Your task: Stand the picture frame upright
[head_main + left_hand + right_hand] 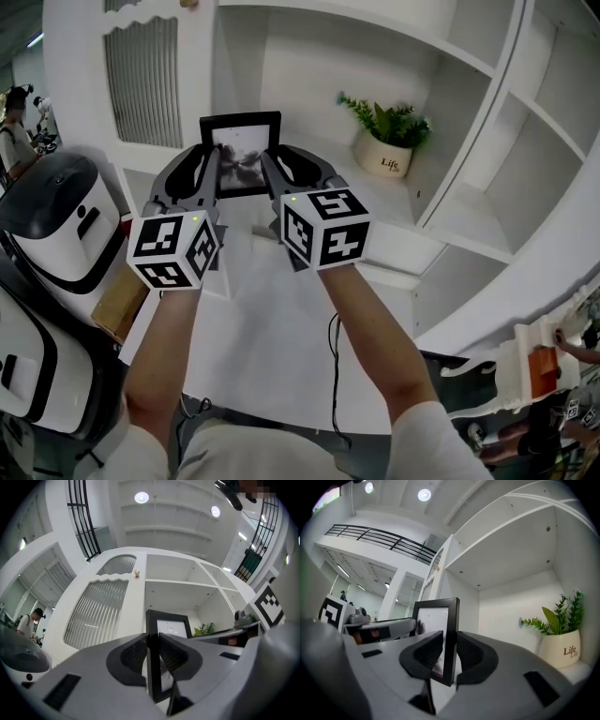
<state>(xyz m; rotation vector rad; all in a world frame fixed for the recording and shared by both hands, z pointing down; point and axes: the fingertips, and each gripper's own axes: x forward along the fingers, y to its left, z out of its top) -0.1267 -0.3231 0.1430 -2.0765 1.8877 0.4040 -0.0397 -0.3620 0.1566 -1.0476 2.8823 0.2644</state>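
A black picture frame (pixel 240 131) with a grey print is held up in front of a white shelf compartment, its top edge highest. My left gripper (pixel 214 173) is shut on the frame's left side bar (pixel 153 667). My right gripper (pixel 268 173) is shut on the right side bar (pixel 451 639). In both gripper views the black bar sits clamped between the ribbed pads. The frame's lower edge is hidden behind the grippers in the head view, so I cannot tell whether it touches the shelf.
A white pot with a green plant (pixel 385 141) stands on the same shelf (pixel 309 202) to the right of the frame. A louvred cabinet door (pixel 141 80) is at the left. White rounded machines (pixel 56 225) stand at lower left. A person (pixel 14 131) is far left.
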